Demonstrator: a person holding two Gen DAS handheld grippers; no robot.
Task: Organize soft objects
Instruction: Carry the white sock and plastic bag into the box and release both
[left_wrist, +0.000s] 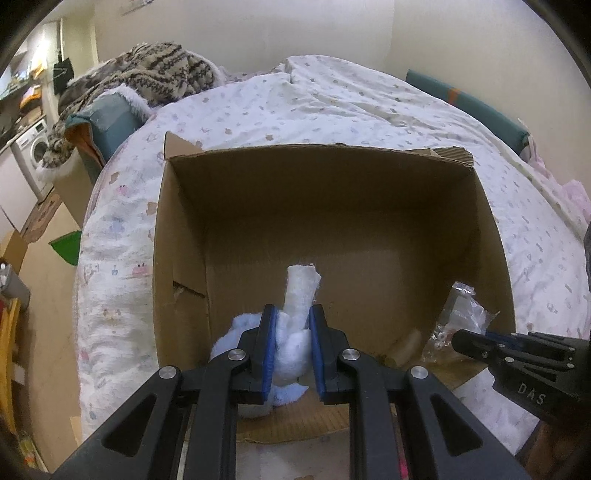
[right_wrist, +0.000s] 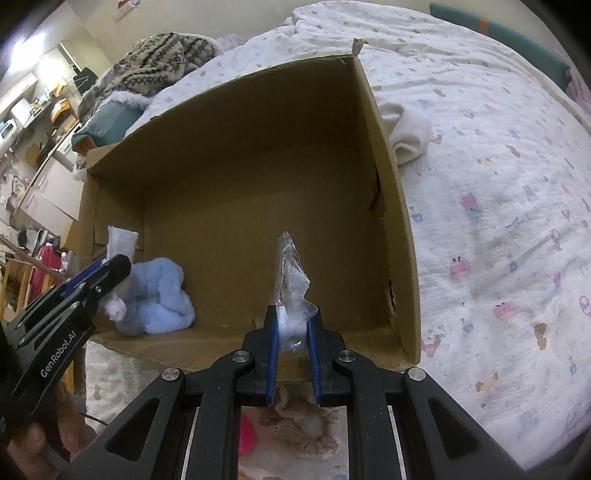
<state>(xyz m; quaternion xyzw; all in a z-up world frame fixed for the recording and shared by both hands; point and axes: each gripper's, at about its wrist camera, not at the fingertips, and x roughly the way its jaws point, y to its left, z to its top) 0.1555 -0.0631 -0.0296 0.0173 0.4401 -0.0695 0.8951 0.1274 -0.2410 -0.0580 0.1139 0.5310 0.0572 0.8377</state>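
Observation:
An open cardboard box (left_wrist: 332, 206) lies on the bed with its opening toward me. My left gripper (left_wrist: 291, 314) is shut on a white rolled soft cloth (left_wrist: 301, 291), just inside the box's left part. A light blue fluffy cloth (right_wrist: 162, 299) lies on the box floor beside it. My right gripper (right_wrist: 291, 314) is shut on a clear plastic bag (right_wrist: 291, 273) that holds something white, inside the box's right part. The right gripper also shows in the left wrist view (left_wrist: 465, 339), and the left gripper in the right wrist view (right_wrist: 114, 266).
The bed has a white patterned quilt (right_wrist: 498, 206). A cream folded cloth (right_wrist: 406, 133) lies on the quilt right of the box. A patterned knit blanket (left_wrist: 155, 70) and a teal cushion (left_wrist: 110, 122) lie at the bed's far left. A washing machine (left_wrist: 33, 155) stands far left.

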